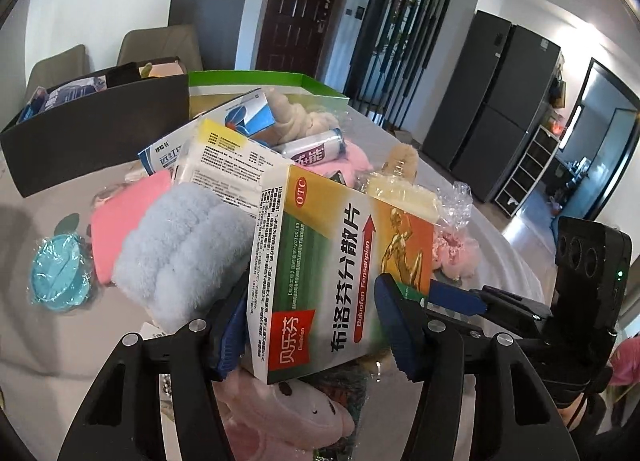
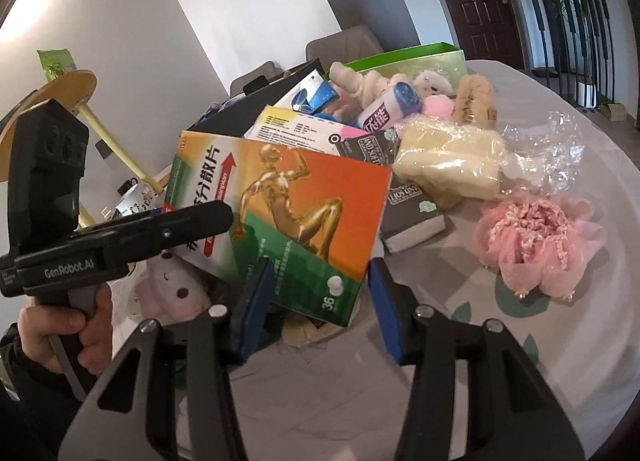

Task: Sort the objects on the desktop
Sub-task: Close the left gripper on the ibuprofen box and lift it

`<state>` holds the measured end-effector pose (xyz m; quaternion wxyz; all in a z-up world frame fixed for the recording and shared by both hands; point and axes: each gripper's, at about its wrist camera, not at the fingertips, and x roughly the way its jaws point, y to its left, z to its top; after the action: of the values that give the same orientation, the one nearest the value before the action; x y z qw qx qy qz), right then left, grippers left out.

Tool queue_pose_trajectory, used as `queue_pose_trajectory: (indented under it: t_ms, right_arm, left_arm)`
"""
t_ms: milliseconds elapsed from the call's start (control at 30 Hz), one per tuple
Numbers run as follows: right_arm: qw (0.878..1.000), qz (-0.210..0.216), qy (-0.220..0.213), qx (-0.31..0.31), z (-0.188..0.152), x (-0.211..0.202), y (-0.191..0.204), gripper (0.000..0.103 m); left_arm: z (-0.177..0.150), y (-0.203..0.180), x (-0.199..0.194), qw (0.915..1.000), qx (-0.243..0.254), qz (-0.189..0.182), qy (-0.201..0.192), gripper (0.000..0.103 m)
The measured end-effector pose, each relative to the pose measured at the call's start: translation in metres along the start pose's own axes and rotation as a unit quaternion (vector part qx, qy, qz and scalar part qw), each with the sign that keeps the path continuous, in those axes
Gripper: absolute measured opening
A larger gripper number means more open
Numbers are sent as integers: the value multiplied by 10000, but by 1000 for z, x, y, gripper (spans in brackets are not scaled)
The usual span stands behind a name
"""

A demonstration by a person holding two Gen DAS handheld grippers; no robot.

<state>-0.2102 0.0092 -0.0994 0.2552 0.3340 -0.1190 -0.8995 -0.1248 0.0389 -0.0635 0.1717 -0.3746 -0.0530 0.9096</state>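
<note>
Left tongs (image 1: 312, 287) first: jaws roughly half closed, clamped across the near end of the ibuprofen box (image 1: 340, 261). One blue pad sits flat on its white side panel and the other bears on the printed face. I call that a hold. The box is tilted up on the pile, not flat on the table (image 2: 400, 401).

Right tongs (image 2: 320, 263): jaws narrower, straddling the box's lower corner by the "36". The inner pad touches the card, but I see a sliver of daylight at the outer pad, so no grip there yet, by my reading. My hand (image 2: 60, 337) is wrapped around the left handle.

Around the box: a blue fluffy cloth (image 1: 176, 253) just beside its left edge, a pink plush toy (image 1: 288, 413) underneath, and a wrapped yellow sponge (image 2: 452, 165) behind. The pink fabric flower (image 2: 536, 241) lies apart on the cloth.

I judge this the pick-up step: one item is coming out of the heap, nothing is sorted yet. Next, either the right pads finish closing or they back off. Then comes a straight lift so the cloth doesn't drag along, and a carry to the dark bin (image 1: 100, 121) or the green box (image 1: 280, 81). The dark one seems to hold similar packets, I'd guess.
</note>
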Motion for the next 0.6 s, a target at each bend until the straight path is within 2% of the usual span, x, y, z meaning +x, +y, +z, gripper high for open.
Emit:
queue_pose_trajectory:
  t_ms: [600]
  right_arm:
    - [9990,-39,-417,-163,25,-27,25,49]
  left_arm:
    - [19,3,-34,9991,-32,-96,-403,61]
